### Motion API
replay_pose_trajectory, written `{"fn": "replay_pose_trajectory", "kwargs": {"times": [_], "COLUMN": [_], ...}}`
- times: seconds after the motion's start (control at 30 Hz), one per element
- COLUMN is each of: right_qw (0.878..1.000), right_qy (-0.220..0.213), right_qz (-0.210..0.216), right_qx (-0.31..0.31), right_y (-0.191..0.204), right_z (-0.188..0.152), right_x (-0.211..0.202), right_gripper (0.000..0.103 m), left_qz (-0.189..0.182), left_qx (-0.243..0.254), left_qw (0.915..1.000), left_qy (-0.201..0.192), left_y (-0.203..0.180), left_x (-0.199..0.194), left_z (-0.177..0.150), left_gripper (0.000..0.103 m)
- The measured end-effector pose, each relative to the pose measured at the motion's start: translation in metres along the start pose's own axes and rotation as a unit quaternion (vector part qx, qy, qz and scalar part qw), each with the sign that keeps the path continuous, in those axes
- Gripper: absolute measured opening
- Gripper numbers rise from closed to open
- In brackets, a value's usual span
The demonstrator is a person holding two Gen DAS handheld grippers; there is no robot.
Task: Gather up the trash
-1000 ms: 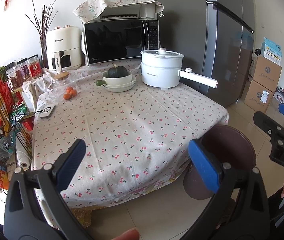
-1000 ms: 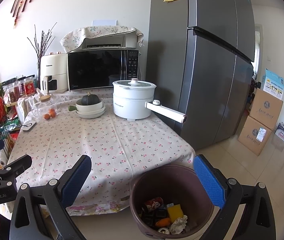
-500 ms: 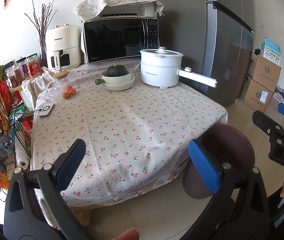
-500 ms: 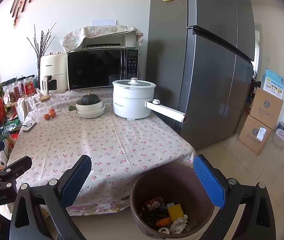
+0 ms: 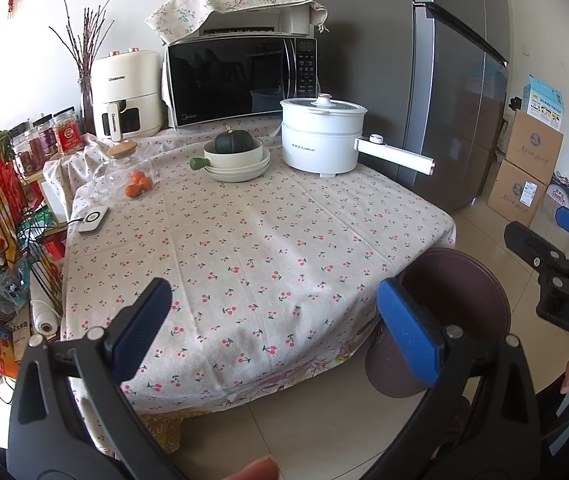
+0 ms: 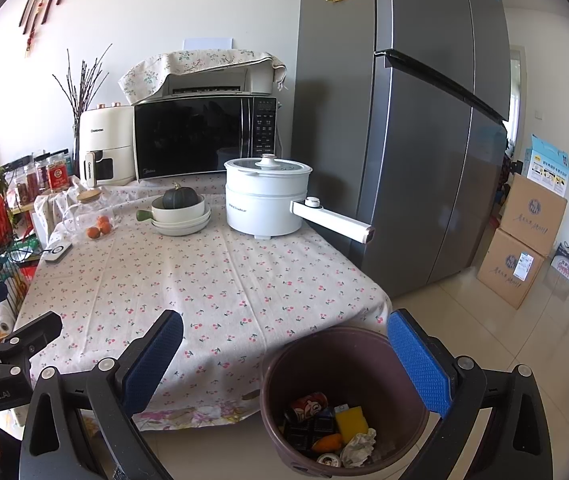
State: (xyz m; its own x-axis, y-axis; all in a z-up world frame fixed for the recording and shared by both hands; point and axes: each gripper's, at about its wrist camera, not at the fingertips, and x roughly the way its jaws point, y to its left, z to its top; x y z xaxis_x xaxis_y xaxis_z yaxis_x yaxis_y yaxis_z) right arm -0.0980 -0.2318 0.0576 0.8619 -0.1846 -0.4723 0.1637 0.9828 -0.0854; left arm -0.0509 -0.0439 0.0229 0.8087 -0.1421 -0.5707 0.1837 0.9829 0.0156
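Note:
A brown trash bin (image 6: 348,396) stands on the floor at the table's near right corner; it also shows in the left wrist view (image 5: 456,300). It holds a red can (image 6: 308,405), a yellow sponge (image 6: 350,420), crumpled paper (image 6: 358,446) and other scraps. My right gripper (image 6: 284,364) is open and empty above the bin and the table's front edge. My left gripper (image 5: 272,328) is open and empty over the front of the table (image 5: 244,248).
On the cherry-print table stand a white electric pot (image 5: 322,136) with a long handle, stacked bowls with a green squash (image 5: 236,156), oranges (image 5: 138,184), a glass jar, a microwave (image 5: 240,76) and an air fryer. A grey fridge (image 6: 424,140), cardboard boxes (image 6: 524,240) and a snack rack (image 5: 0,216) flank it.
Both grippers stay open and empty. The left wrist view has drifted very slightly; nothing else has moved.

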Motion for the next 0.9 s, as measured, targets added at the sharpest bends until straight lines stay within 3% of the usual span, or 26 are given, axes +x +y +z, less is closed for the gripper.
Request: {"fn": "replay_pose_trajectory", "kwargs": {"times": [0.9], "right_qw": [1.0], "right_qy": [0.007], "right_qz": [0.001], "right_qx": [-0.003], "right_y": [0.0065], "right_z": [-0.0047], "right_x": [0.0049], "right_gripper": [0.103], "left_qz": [0.008], "left_qx": [-0.012], "left_qw": [0.9998], "left_qy": [0.012], "left_y": [0.0051], "left_x": [0.0021], "left_z": [0.0072], "left_gripper": [0.102]}}
